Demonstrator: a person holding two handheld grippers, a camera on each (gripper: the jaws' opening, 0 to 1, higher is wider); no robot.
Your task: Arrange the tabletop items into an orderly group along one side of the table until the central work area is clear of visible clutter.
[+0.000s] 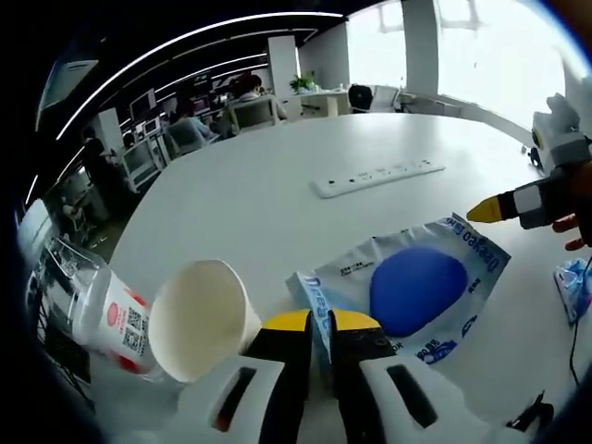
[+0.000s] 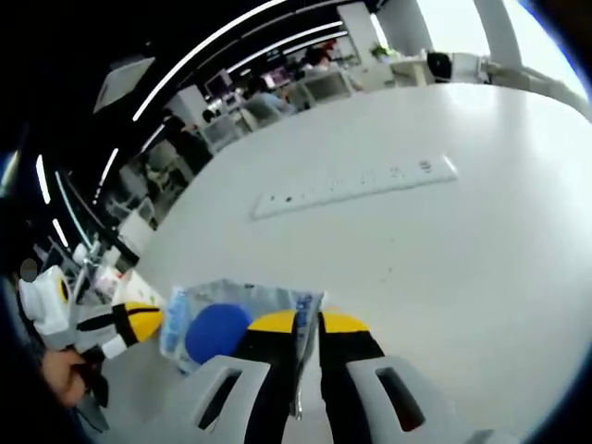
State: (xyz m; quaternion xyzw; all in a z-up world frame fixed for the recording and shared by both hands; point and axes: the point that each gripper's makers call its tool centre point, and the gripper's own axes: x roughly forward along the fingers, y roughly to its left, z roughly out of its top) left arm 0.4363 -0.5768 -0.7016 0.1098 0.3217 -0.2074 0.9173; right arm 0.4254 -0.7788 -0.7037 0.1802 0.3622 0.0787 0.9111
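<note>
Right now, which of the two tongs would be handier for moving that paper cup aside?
Probably the left tongs: the cup lies on its side right beside them, next to a bottle. But both tongs look shut on the blue packet, so they'd need to release first. The right tongs hold the packet's far edge.

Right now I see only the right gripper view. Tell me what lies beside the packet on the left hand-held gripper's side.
Observer: A paper cup lies on its side next to the packet, mouth toward the left hand-held gripper.
Operator: Name anything past the cup.
Observer: A bottle with a red and white label lies right beside it.
Operator: Report the packet's other side.
Observer: A smaller blue and white wrapper lies there, apart from the packet.
</note>
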